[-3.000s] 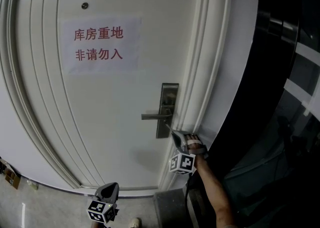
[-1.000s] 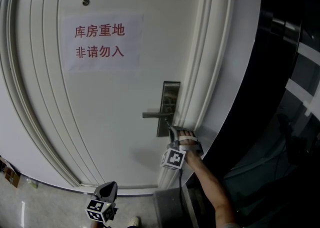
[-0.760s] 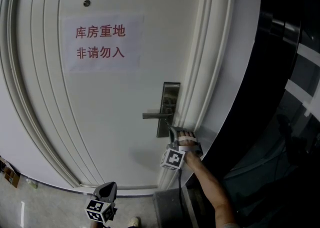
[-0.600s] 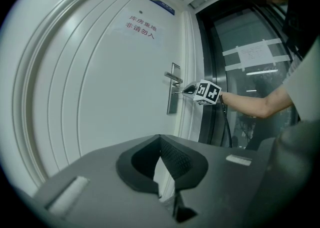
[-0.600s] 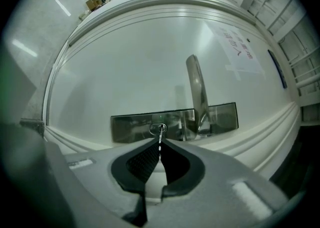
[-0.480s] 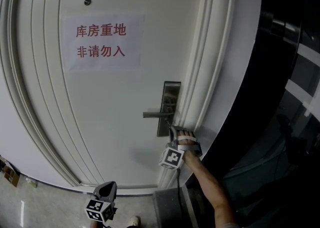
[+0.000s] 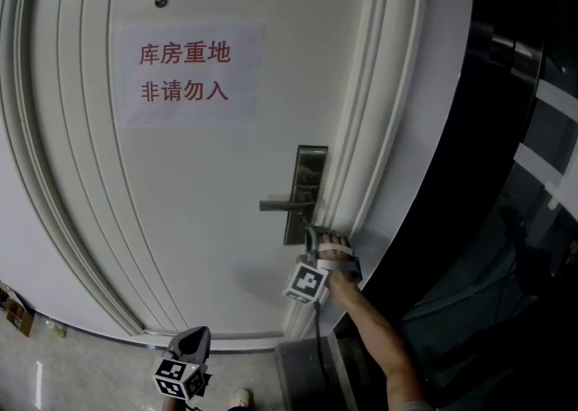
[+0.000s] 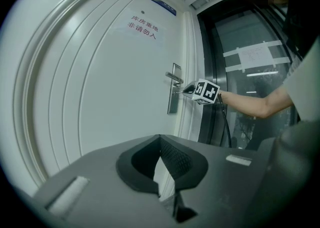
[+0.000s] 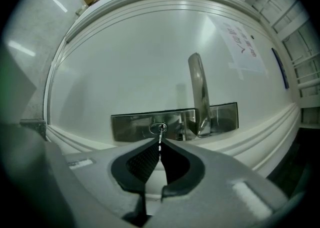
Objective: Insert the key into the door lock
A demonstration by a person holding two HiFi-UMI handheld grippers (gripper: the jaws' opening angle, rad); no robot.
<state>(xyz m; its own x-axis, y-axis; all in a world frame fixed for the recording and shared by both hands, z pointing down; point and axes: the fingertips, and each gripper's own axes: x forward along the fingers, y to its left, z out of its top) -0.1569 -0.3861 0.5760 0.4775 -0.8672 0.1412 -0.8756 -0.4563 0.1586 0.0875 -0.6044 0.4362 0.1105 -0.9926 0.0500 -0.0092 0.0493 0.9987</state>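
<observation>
A brushed metal lock plate [image 7: 305, 192] with a lever handle [image 7: 284, 205] sits on the white door [image 7: 199, 219]. My right gripper [image 7: 312, 233] is pressed up close under the handle. In the right gripper view its jaws [image 9: 160, 142] are shut on a thin silver key [image 9: 160, 136]. The key's tip reaches the round keyhole [image 9: 158, 128] in the lock plate [image 9: 135, 124]; how deep it sits I cannot tell. The handle [image 9: 199, 89] is beside the keyhole. My left gripper [image 7: 194, 343] hangs low near the floor, shut on nothing [image 8: 160, 139], and looks toward the lock plate [image 8: 174, 91].
A paper sign with red characters [image 7: 185, 70] is stuck on the door below a peephole [image 7: 161, 1]. White door-frame moulding [image 7: 366, 129] runs just right of the lock. A dark glass panel [image 7: 515, 174] fills the right. A small box [image 7: 13, 314] lies on the floor at lower left.
My right gripper has edged up and left toward the lock plate, and its marker cube has tilted slightly. The left gripper has kept still.
</observation>
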